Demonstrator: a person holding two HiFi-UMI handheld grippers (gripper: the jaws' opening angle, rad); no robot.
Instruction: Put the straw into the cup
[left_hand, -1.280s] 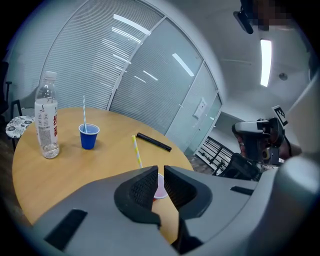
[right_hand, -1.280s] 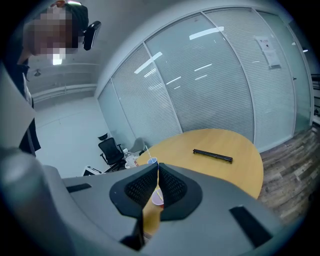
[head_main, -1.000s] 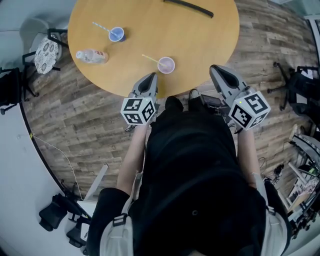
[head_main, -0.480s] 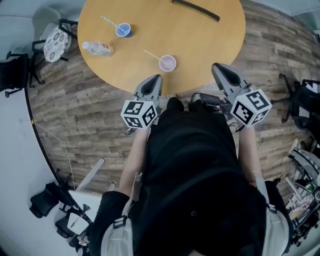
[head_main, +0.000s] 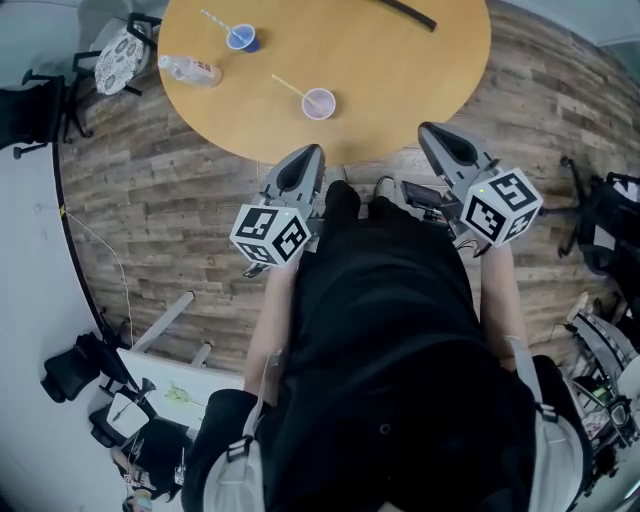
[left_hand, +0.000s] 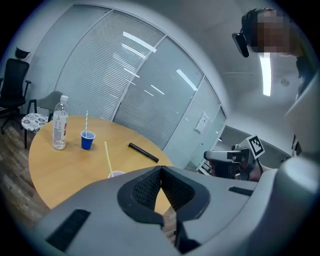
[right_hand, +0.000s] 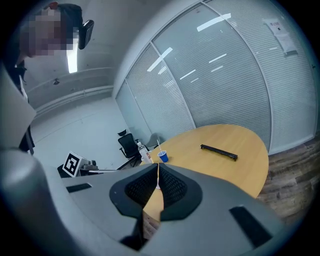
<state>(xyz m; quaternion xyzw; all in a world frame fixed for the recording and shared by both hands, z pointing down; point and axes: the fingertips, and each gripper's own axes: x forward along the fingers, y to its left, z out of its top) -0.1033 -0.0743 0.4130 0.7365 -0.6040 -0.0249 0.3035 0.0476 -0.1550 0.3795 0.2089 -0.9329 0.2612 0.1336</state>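
Observation:
A pink cup (head_main: 318, 103) with a yellow straw (head_main: 289, 86) leaning in it stands near the round table's near edge. Further left a blue cup (head_main: 240, 38) holds a striped straw (head_main: 212, 19). My left gripper (head_main: 305, 160) and right gripper (head_main: 440, 141) hover just off that near edge, apart from both cups. Both are shut with nothing between the pads. In the left gripper view the jaws (left_hand: 161, 170) meet in front of the pink cup (left_hand: 116, 174) and yellow straw (left_hand: 107, 157). In the right gripper view the jaws (right_hand: 157, 167) are also closed together.
A clear water bottle (head_main: 190, 68) lies beside the blue cup. A black bar (head_main: 405, 12) rests at the table's (head_main: 400, 90) far side. Office chairs (head_main: 110, 55) stand left of the table, with more gear on the wooden floor at both sides.
The table and cups have slid up and left in the head view as the person drew back. The left gripper has risen a little. Both grippers stay shut and empty.

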